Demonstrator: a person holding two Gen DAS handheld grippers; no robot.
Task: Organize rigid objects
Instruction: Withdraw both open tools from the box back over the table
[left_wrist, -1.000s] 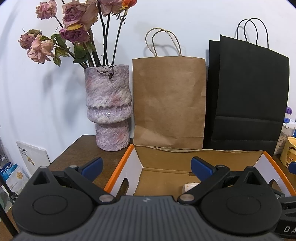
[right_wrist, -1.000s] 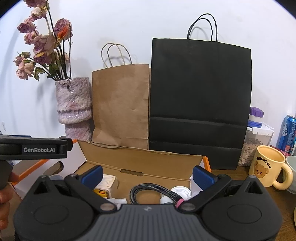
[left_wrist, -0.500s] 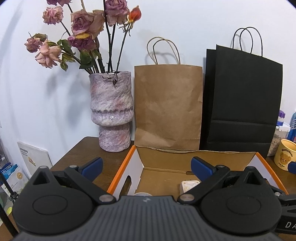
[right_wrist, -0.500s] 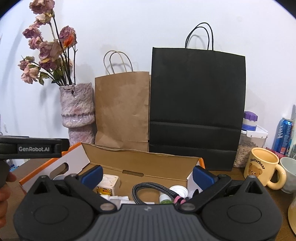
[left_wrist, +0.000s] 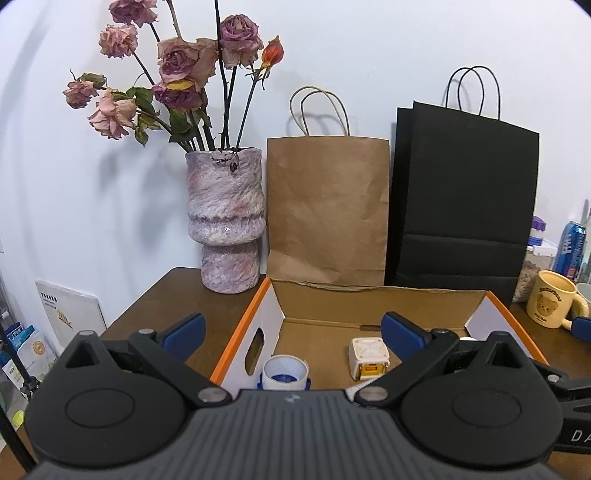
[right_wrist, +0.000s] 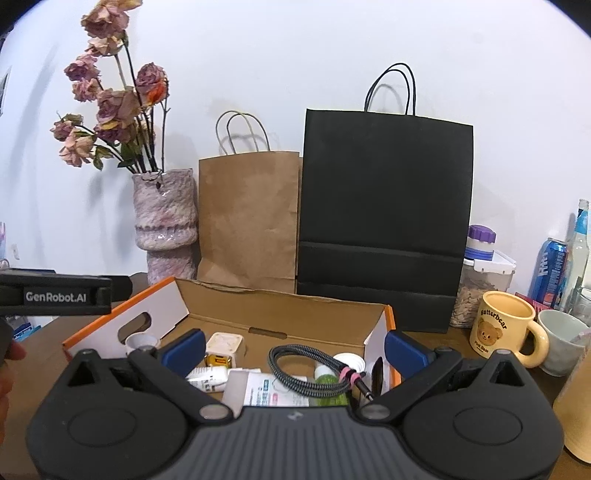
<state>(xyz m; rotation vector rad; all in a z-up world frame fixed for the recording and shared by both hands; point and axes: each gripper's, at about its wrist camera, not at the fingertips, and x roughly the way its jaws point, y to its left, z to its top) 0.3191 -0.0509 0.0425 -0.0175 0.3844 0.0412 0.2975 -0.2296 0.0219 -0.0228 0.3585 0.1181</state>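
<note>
Hovering grippers: left gripper (left_wrist: 291, 328) and right gripper (right_wrist: 293, 341) both gape wide, empty, poised above the cardboard box (right_wrist: 280, 306)
Contents: white cube (right_wrist: 224, 345), braided cable (right_wrist: 310, 373), tape roll (left_wrist: 285, 371) lie inside, gathered for tidying
Change: more box floor now shows

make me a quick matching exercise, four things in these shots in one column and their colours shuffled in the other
Things
1. taller paper bag
2. bear mug
3. vase
4. coiled cable

Colours
A. pale yellow
B. mottled pink and white
C. black
D. dark braided grey with pink bands

Pairs: 1-C, 2-A, 3-B, 4-D
</note>
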